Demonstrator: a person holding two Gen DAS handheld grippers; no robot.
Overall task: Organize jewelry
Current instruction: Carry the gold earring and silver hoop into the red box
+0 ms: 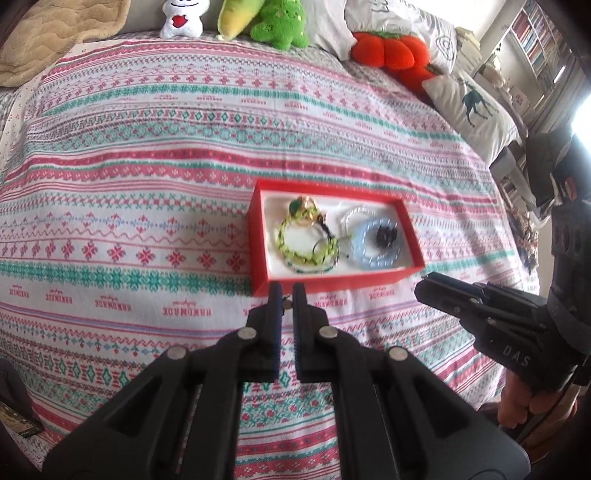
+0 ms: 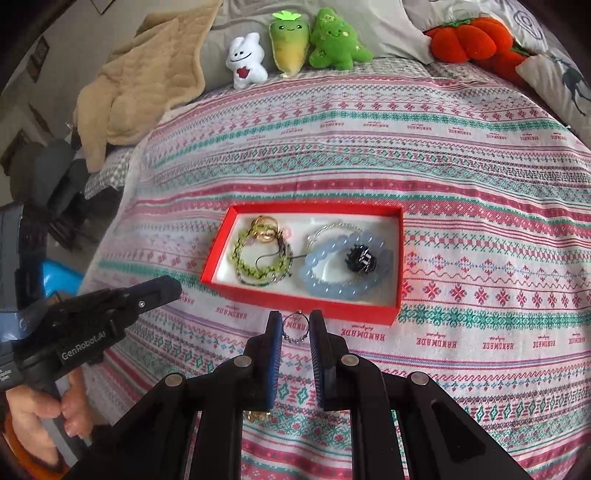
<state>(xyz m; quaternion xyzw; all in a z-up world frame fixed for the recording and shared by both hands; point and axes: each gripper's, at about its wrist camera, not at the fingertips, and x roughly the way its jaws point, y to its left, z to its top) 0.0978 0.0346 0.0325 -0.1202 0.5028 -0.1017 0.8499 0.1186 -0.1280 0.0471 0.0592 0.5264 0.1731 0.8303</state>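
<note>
A red box with a white lining lies on the patterned bedspread. It holds a green beaded bracelet, gold rings, a clear bracelet, a blue beaded bracelet and a small black piece. A small ball-chain ring lies on the bedspread just before the box's near wall. My left gripper hovers over it, jaws narrowly apart. My right gripper frames the chain, open. A gold piece peeks out under the right gripper's left finger.
Plush toys, an orange plush pumpkin, pillows and a beige blanket line the far side of the bed. The bed's left edge drops off near dark objects.
</note>
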